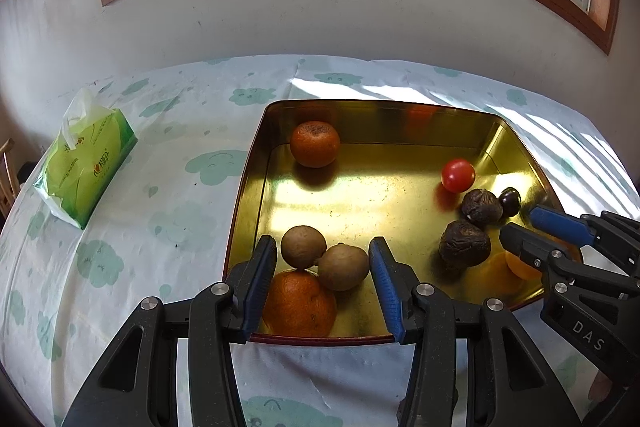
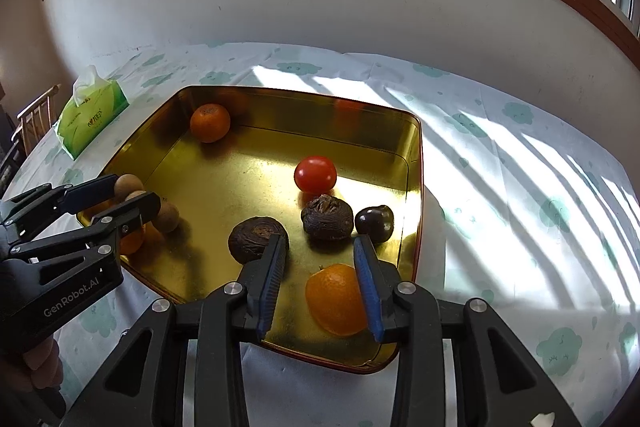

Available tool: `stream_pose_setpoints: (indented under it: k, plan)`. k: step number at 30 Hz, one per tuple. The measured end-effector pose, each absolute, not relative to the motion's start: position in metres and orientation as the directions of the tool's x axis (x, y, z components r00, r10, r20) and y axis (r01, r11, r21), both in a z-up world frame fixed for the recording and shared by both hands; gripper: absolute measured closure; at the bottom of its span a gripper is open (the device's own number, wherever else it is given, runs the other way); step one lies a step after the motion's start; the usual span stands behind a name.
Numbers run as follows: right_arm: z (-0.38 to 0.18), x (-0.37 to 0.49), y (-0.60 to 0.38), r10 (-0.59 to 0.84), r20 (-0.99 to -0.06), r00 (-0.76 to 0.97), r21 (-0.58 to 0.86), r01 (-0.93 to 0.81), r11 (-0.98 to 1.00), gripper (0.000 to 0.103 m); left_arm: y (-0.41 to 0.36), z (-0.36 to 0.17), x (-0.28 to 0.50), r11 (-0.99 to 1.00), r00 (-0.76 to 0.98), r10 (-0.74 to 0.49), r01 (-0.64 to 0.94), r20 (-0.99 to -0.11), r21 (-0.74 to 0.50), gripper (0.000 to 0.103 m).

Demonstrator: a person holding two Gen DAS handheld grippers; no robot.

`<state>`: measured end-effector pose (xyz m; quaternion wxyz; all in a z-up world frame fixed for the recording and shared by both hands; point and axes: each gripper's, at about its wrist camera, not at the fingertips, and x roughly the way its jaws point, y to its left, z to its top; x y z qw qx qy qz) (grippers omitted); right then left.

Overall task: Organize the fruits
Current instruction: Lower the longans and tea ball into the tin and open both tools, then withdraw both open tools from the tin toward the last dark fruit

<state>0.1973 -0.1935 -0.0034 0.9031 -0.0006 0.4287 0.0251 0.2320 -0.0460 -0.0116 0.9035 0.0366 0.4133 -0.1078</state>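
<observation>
Both grippers are hanging over the tray (image 1: pixel 256 163). The left gripper (image 1: pixel 322 251) is standing open around two brown fruits (image 1: pixel 343 266), gripping nothing. The right gripper (image 2: pixel 320 247) is standing open, its right pad against an orange (image 2: pixel 334 301).

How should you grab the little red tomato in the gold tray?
Probably from above, squeezing the tomato across its round middle, where it is widest. It sits alone on the tray floor, with open space on both sides for the pads.

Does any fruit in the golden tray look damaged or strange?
Yes. Two dark fruits near the tray's right side are brown and heavily wrinkled, as if dried or spoiled. The far orange has a dull grey patch on top. The tomato looks smooth and sound.
</observation>
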Motion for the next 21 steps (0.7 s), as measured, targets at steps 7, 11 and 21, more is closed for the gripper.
stream_pose_setpoints:
  k: [7, 11, 21]
  plan:
    - [0.003, 0.189, -0.193, 0.052, -0.766, 0.64, 0.029, -0.047, 0.998, 0.068, -0.047, -0.011, 0.226, 0.973, 0.632, -0.173, 0.228, -0.756, -0.032, 0.043]
    - [0.008, 0.181, -0.193, 0.052, -0.76, 0.648, 0.027, -0.048, 0.998, 0.068, -0.047, -0.006, 0.22, 0.972, 0.635, -0.18, 0.232, -0.751, -0.037, 0.038]
    - [0.02, 0.149, -0.2, 0.038, -0.746, 0.664, 0.028, -0.025, 0.999, 0.068, -0.038, 0.016, 0.192, 0.973, 0.66, -0.184, 0.228, -0.728, -0.04, 0.038]
